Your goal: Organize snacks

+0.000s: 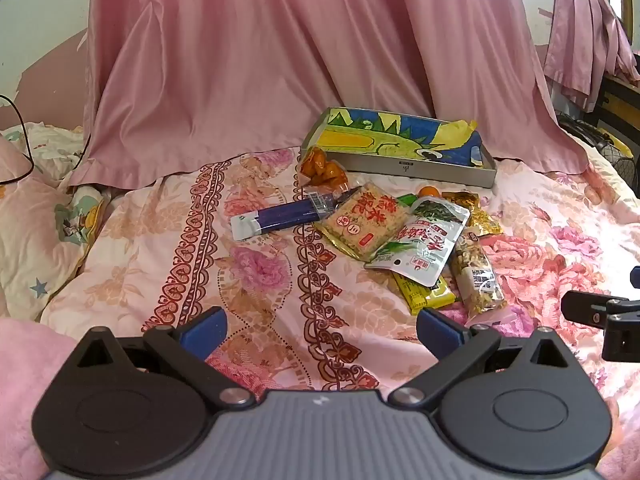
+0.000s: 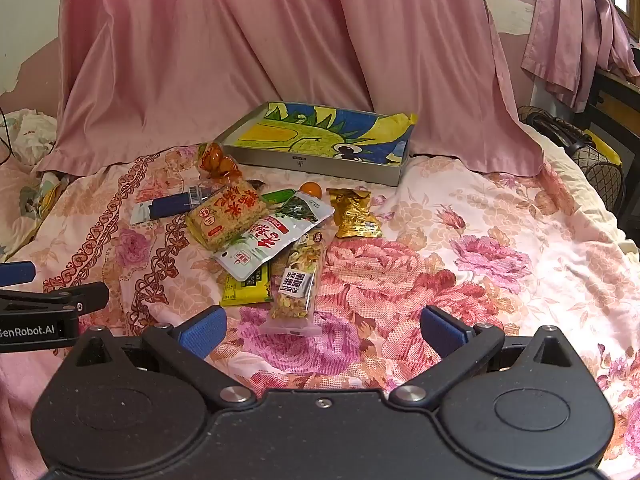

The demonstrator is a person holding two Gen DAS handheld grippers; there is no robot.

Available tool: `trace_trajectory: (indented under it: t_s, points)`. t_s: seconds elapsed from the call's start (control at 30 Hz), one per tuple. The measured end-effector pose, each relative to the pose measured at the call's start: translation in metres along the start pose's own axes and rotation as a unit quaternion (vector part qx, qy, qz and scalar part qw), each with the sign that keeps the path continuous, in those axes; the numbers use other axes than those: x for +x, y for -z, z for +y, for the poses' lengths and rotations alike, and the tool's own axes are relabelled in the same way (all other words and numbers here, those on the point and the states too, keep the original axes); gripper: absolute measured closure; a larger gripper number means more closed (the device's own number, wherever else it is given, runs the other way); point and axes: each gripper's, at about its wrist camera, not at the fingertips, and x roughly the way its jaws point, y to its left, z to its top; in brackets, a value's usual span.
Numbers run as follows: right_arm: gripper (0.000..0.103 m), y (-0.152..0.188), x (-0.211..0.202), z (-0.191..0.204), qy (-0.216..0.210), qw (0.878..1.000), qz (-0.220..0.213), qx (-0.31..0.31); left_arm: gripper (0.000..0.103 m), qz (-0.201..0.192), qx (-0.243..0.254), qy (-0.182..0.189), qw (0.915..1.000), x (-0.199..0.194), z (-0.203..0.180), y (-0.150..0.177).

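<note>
A heap of snack packets lies on the floral bedspread: a blue packet (image 1: 280,216), a rice cracker pack (image 1: 362,222), a white-green pouch (image 1: 420,240), a yellow bar (image 1: 428,298), a nut bar (image 1: 478,276), a gold packet (image 2: 354,212) and an orange-filled bag (image 1: 322,170). Behind them sits a grey tray (image 1: 416,170) lined with a colourful drawing. My left gripper (image 1: 320,330) is open and empty, short of the heap. My right gripper (image 2: 322,332) is open and empty, just before the nut bar (image 2: 296,284).
A pink curtain (image 1: 260,60) hangs behind the tray. A pillow (image 1: 32,220) lies at the left. A dark bag (image 2: 592,160) stands at the bed's right edge. The bedspread (image 2: 500,260) stretches to the right of the heap.
</note>
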Motion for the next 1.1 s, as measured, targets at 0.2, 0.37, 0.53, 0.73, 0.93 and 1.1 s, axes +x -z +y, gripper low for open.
trace_trajectory:
  t_s: [0.2, 0.37, 0.53, 0.73, 0.93, 1.1]
  points:
    - [0.001, 0.0016, 0.0012, 0.001, 0.001, 1.0, 0.001, -0.001, 0.0, 0.0, 0.0, 0.0, 1.0, 0.0, 0.0, 0.0]
    - [0.001, 0.0026, 0.002, 0.0016, 0.001, 1.0, 0.001, -0.001, 0.0, 0.001, 0.0, 0.0, 1.0, 0.0001, 0.0, 0.0]
    - [0.001, 0.0029, 0.0022, 0.0016, 0.001, 1.0, 0.002, -0.001, 0.0, 0.001, 0.0, 0.0, 1.0, 0.0, 0.0, 0.0]
    - [0.001, 0.0032, 0.0024, 0.0015, 0.001, 1.0, 0.002, -0.001, 0.0, 0.001, 0.001, 0.0, 1.0, 0.0001, 0.0, 0.0]
    - [0.001, 0.0033, 0.0026, 0.0014, 0.001, 1.0, 0.003, -0.001, 0.0, 0.001, 0.001, -0.001, 1.0, 0.0001, -0.0001, 0.0]
    - [0.001, 0.002, 0.002, 0.0011, 0.001, 1.0, 0.003, -0.001, 0.0, 0.001, 0.001, -0.001, 1.0, 0.0001, -0.0001, 0.0]
